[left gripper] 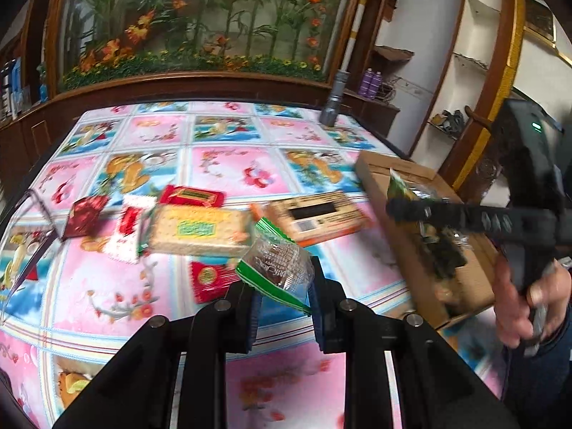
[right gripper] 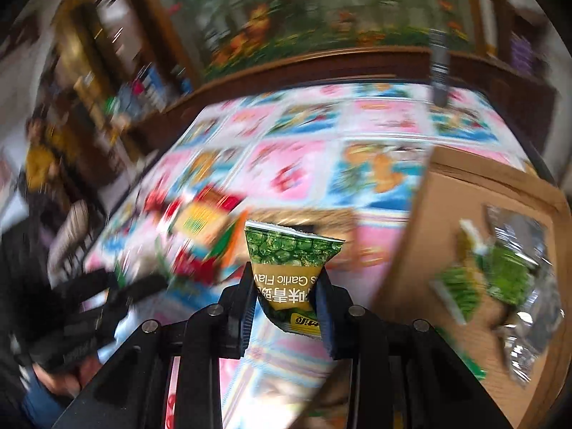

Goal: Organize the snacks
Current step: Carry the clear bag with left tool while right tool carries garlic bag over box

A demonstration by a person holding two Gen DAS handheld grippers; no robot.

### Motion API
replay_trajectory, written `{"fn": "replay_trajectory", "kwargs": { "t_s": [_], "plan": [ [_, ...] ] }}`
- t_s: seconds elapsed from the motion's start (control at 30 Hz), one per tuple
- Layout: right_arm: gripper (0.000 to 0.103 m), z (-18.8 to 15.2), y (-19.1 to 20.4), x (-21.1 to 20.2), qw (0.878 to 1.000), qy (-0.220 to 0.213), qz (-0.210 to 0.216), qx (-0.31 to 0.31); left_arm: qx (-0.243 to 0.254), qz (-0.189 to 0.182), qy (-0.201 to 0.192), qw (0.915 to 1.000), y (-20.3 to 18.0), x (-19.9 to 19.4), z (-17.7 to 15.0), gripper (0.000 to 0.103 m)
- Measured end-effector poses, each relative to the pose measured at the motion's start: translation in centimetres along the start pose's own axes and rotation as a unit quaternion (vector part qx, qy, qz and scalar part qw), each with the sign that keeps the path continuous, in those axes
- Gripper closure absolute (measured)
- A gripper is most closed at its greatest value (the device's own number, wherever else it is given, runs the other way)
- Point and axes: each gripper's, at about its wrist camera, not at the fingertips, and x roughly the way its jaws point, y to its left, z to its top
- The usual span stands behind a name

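My left gripper [left gripper: 282, 293] is shut on a clear packet with green edges [left gripper: 275, 264] and a brown snack inside, held above the table. My right gripper [right gripper: 287, 304] is shut on a green garlic-pea packet [right gripper: 291, 254], just left of a cardboard box [right gripper: 447, 221]. In the box lie several green and silver packets [right gripper: 507, 279]. The left wrist view shows the right gripper [left gripper: 393, 209] over the box [left gripper: 379, 175], a hand on its handle. On the cloth lie a cracker pack [left gripper: 200, 228], an orange box [left gripper: 314, 216] and red packets [left gripper: 191, 196].
The table wears a pink and blue patterned cloth [left gripper: 232, 168]. A grey flashlight [left gripper: 334, 100] stands at its far right corner. A clear plastic item [left gripper: 32, 214] sits at the left edge. A wooden cabinet with a flower picture runs behind the table.
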Motion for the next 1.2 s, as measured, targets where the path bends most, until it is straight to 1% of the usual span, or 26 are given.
{"fn": "replay_trajectory", "kwargs": {
  "t_s": [0.17,0.27,0.33,0.47,0.53,0.6,0.63,0.7,0.8,0.9,1.2],
  "plan": [
    [0.07,0.9,-4.2,-2.8,0.997,-0.033,-0.011,0.066,0.029,-0.021,-0.003,0.9993,-3.3,0.2,1.1,0.08],
    [0.07,1.3,-6.2,-4.0,0.994,-0.047,-0.021,0.094,0.04,-0.045,-0.001,0.9982,-5.4,0.8,1.8,0.08],
    [0.07,1.5,-7.3,-4.8,0.992,-0.056,-0.035,0.111,0.051,-0.056,0.0,0.9971,-7.0,1.1,2.2,0.08],
    [0.07,1.4,-9.2,-5.6,0.986,-0.065,-0.065,0.139,0.066,-0.092,0.005,0.9936,-10.3,2.1,2.7,0.08],
    [0.07,1.4,-10.0,-5.8,0.983,-0.067,-0.088,0.148,0.073,-0.109,0.01,0.9913,-12.1,2.9,2.7,0.08],
    [0.07,1.4,-10.9,-5.9,0.98,-0.065,-0.093,0.162,0.081,-0.122,0.017,0.989,-13.6,3.8,2.5,0.08],
    [0.07,1.3,-11.2,-5.9,0.98,-0.062,-0.093,0.165,0.088,-0.127,0.02,0.9877,-14.6,4.3,2.4,0.08],
    [0.07,1.3,-11.7,-6.0,0.978,-0.061,-0.106,0.17,0.1,-0.134,0.027,0.9856,-15.9,5.0,1.9,0.08],
    [0.07,1.3,-11.9,-6.2,0.978,-0.059,-0.116,0.163,0.106,-0.141,0.041,0.9835,-17.1,6.3,1.2,0.08],
    [0.07,1.2,-12.0,-6.0,0.978,-0.052,-0.119,0.16,0.111,-0.144,0.051,0.9821,-17.8,7.3,0.7,0.08],
    [0.071,1.0,-12.3,-4.9,0.978,-0.028,-0.133,0.158,0.128,-0.15,0.061,0.9785,-19.3,8.5,0.3,0.08]
  ]
}}
